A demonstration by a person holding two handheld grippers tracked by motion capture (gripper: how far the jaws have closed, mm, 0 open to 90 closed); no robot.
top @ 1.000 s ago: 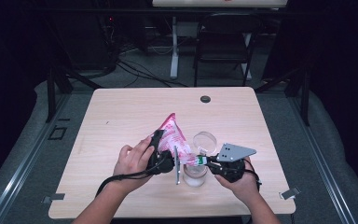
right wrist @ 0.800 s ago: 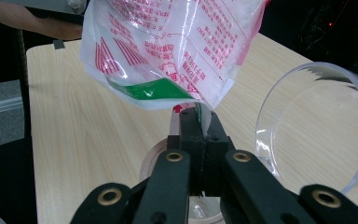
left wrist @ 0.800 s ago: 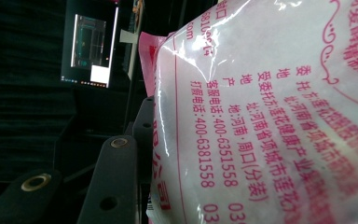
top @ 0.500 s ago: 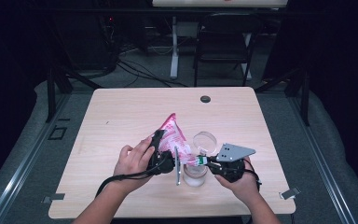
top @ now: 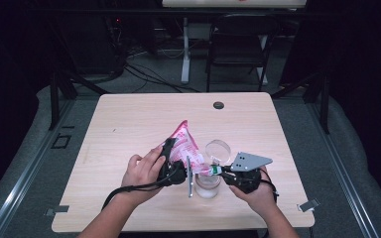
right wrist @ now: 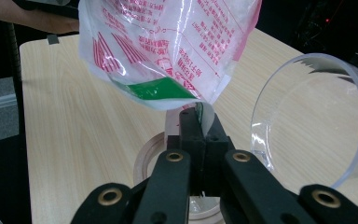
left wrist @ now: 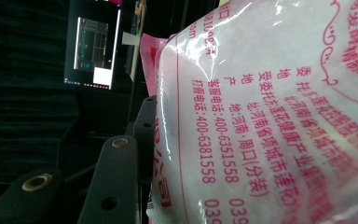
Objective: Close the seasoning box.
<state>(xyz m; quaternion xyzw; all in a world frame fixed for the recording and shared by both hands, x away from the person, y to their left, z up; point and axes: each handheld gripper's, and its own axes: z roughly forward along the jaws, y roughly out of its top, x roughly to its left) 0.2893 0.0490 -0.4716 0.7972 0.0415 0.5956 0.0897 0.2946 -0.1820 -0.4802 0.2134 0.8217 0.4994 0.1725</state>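
Both tongs (top: 186, 161) (right wrist: 198, 114) clamped on bag (top: 186, 144)

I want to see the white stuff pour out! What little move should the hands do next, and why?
Probably tip the pink bag a bit more. The left gripper holds its body, the right gripper pinches its lower corner over the glass jar, and no powder is seen falling yet.
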